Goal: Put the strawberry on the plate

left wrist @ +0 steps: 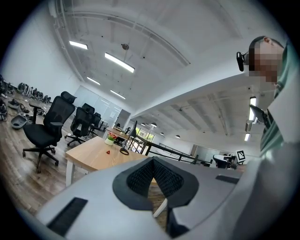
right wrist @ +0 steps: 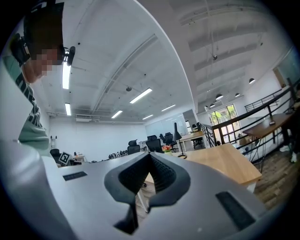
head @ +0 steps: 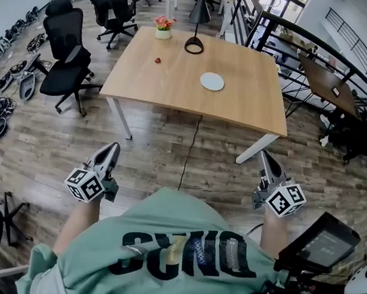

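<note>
A small red strawberry (head: 158,60) lies on the wooden table (head: 240,110), left of a white round plate (head: 212,82). Seen from the left gripper view, the strawberry (left wrist: 108,152) is a tiny red dot far off on the table. Both grippers are held well short of the table, over the wooden floor. My left gripper (head: 113,149) is shut with nothing between its jaws. My right gripper (head: 266,158) also has its jaws together and empty. Each points level toward the table.
A potted flower (head: 163,27) and a black lamp base (head: 194,45) stand at the table's far edge. Black office chairs (head: 67,57) sit left of the table. A black railing (head: 314,42) runs along the right. A cable lies on the floor under the table.
</note>
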The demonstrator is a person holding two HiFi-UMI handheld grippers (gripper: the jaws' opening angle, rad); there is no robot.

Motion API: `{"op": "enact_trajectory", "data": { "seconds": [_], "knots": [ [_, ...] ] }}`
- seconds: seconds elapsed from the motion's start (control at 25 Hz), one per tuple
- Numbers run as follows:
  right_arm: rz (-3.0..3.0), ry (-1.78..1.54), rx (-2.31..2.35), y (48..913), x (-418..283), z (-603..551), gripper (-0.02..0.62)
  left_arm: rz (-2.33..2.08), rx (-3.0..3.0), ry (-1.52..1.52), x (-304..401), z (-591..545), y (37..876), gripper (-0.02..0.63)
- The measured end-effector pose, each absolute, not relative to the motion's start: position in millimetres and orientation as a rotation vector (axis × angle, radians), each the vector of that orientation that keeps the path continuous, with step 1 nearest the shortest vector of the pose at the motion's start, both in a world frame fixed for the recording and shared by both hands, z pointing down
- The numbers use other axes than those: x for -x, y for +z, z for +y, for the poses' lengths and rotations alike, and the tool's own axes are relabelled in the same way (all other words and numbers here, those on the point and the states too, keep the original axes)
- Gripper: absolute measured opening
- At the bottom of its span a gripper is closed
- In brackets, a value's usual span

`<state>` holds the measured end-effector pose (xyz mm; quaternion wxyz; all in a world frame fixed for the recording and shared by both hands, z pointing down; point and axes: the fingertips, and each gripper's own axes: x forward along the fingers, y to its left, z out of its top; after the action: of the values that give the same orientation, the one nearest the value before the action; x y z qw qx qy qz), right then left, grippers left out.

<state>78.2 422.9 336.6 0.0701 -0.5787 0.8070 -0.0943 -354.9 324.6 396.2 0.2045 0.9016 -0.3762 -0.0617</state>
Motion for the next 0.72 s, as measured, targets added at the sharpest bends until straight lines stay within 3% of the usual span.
{"op": "enact_trajectory", "data": {
  "seconds": [0.72],
  "knots": [
    [2.427,-0.315,1.808,340,26,374,0.003,-0.949,-2.514,-0.073,441,263,426,0.002]
  ]
}}
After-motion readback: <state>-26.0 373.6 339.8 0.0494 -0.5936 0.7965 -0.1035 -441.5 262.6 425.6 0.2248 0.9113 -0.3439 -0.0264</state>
